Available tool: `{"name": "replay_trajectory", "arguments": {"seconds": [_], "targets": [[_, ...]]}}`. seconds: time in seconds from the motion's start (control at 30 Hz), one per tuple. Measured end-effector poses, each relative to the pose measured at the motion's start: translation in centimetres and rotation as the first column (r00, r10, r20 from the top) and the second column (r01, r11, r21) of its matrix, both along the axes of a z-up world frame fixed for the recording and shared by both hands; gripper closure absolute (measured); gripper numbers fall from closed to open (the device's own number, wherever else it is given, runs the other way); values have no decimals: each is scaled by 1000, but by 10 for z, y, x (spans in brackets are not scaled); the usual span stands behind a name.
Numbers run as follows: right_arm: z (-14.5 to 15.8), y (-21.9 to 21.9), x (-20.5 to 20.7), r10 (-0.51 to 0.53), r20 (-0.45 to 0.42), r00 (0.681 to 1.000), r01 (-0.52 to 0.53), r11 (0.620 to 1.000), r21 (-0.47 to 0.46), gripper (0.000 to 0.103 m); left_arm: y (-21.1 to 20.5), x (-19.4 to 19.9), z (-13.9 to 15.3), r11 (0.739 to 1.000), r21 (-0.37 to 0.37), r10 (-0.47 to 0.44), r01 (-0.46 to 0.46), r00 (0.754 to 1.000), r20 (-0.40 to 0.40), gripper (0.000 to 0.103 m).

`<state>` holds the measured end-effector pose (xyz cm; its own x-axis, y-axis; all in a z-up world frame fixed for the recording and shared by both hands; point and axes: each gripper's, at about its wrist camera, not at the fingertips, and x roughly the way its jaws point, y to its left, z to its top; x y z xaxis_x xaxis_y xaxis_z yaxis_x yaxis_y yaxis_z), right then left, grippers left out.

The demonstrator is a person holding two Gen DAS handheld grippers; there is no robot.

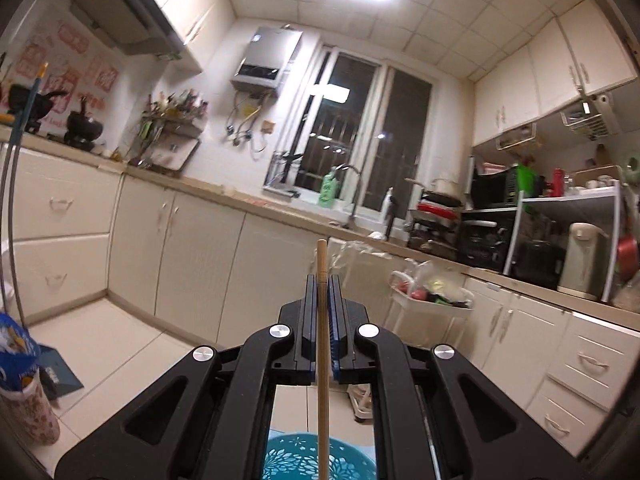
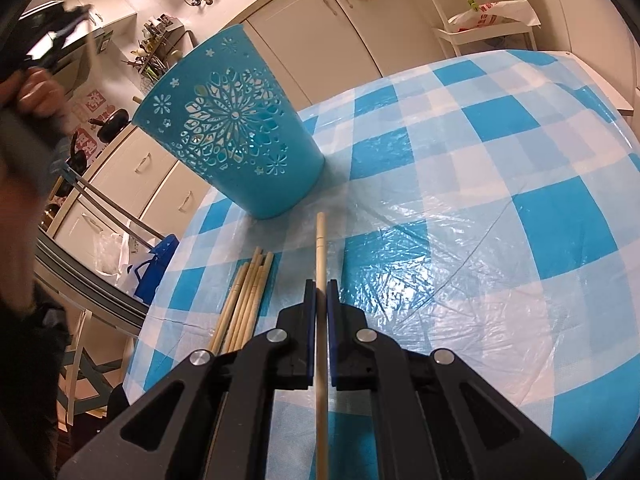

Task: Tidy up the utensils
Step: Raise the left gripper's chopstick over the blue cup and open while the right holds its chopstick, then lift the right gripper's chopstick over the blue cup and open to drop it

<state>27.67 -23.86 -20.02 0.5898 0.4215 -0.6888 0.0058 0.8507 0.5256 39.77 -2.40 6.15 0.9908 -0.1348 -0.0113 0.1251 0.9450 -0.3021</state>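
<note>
L gripper (image 1: 321, 280) clamps a chopstick (image 1: 322, 344), held level above bin rim (image 1: 320, 458). R gripper (image 2: 321, 285) grips another stick (image 2: 321, 248) over the table (image 2: 500, 220); bin (image 2: 236, 132) ahead-left, stick pile (image 2: 246, 296) just left near table edge. Right side open.

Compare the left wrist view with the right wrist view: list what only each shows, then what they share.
Only the left wrist view: the window, sink tap and the left tool shut on a chopstick.
Only the right wrist view: the checked tablecloth, a chopstick pile and the right tool shut on another chopstick.
Both: the blue basket and the cabinets.
</note>
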Motion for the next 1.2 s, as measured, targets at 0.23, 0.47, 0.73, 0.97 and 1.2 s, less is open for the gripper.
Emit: {"name": "replay_trajectory", "arguments": {"seconds": [0.23,0.47,0.73,0.97,1.2], "targets": [[-2,-4,1,-12,-7,1000,12,1000,26,97,-12,22,-37,999,38,16,-13,996,-85,98],[-1,-6,0,-19,-7,1000,19,999,34,97,-15,20,-67,996,85,3,13,984,-176,98],[7,-9,-7,-36,51,998,35,999,33,97,-11,17,-95,980,183,-6,79,931,-365,83],[47,-11,-13,-55,188,981,49,998,34,97,21,-27,-93,983,172,7,62,929,-370,51],[140,-10,27,-92,404,910,59,994,92,97,47,-61,-101,988,140,6,59,906,-424,32]]}}
